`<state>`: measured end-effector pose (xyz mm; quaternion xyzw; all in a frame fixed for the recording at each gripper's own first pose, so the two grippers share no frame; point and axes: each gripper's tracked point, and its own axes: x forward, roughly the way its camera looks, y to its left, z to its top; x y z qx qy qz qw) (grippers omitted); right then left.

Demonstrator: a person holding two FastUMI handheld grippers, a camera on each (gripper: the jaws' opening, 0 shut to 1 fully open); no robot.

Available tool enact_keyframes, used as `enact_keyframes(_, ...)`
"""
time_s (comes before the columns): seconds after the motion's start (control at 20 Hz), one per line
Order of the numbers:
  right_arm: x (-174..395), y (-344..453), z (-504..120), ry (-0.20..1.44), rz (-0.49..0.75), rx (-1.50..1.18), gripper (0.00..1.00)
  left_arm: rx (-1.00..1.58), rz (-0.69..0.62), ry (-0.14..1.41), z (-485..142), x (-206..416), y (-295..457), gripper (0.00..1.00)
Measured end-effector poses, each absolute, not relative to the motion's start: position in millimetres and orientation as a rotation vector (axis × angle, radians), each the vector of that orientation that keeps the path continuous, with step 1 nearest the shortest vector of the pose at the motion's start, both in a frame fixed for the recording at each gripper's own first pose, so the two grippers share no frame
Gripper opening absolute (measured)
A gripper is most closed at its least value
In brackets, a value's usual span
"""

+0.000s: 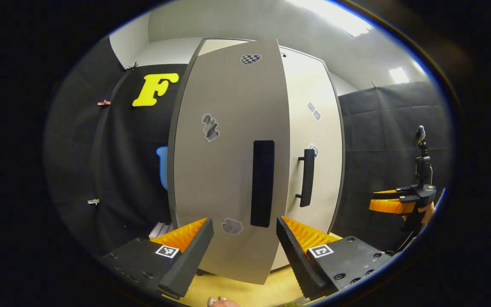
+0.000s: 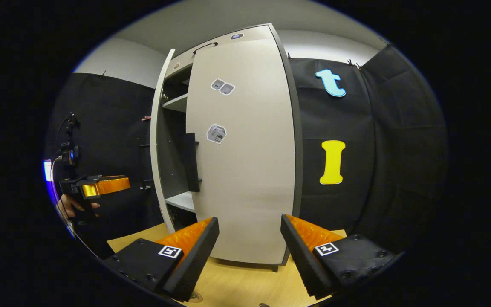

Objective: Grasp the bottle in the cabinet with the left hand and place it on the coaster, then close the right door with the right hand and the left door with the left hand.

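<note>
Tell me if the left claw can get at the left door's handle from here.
Probably yes: the left claw is open, and the left door's handle stands straight ahead above its fingers, nothing between.

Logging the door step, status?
Left tool open, facing left door, still ajar. Right tool open, empty. Right door looks shut. Nothing in the way.

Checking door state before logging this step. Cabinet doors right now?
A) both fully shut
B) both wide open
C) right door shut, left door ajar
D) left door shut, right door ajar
C: in the right gripper view the right door lies flush, while the left door stands out from the cabinet, leaving the shelves visible in the gap.
</note>
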<state>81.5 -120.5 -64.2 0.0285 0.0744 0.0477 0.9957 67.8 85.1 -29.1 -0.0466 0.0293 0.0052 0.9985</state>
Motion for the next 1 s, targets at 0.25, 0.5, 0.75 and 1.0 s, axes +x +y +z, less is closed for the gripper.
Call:
enact_keyframes(0.25, 80.5, -102.6, -54.5, 0.114, 0.093, 0.039, 0.97, -0.099, 0.009, 0.051, -23.9, 59.7, 86.0, 0.94)
enact_keyframes(0.5, 73.2, -74.3, -37.8, 0.101, 0.135, 0.098, 0.97, -0.108, -0.031, 0.042, -20.0, 51.7, 83.3, 0.95)
enact_keyframes(0.75, 64.7, -69.3, -18.2, 0.046, 0.135, 0.052, 0.98, -0.052, -0.012, 0.039, -12.4, 30.6, 88.6, 0.94)
enact_keyframes(1.0, 55.8, -70.1, -4.8, 0.023, 0.078, 0.08, 0.98, -0.067, -0.045, 0.031, -8.3, 21.9, 77.8, 0.95)
